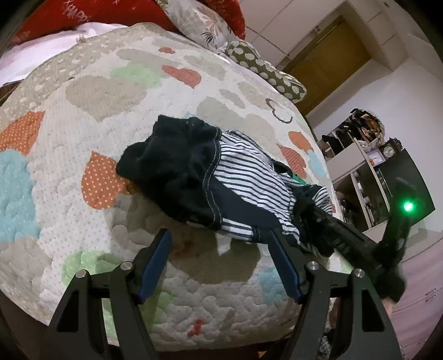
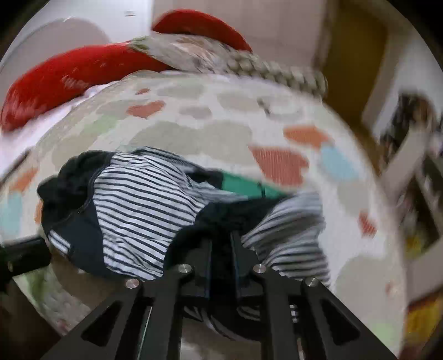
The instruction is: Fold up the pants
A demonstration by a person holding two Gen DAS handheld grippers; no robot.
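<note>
Pants (image 1: 221, 177) bunching on quilt (image 1: 83, 116); right gripper (image 2: 221, 241) pinching striped fabric, left gripper (image 1: 218, 238) gaping wide, empty. Risking dragging crumpled heap, thin pinch slipping.

**A bedroom in a home**

A bed (image 1: 83, 116) fills most of the view, spread with a quilted cover of orange, green and blue hearts. Red pillows (image 1: 55, 16) and a floral cushion (image 1: 199, 22) lie at its head. Past its far corner stand a wooden door (image 1: 326, 55) and cluttered shelves (image 1: 357, 155) with a small clock (image 1: 388, 151).
</note>
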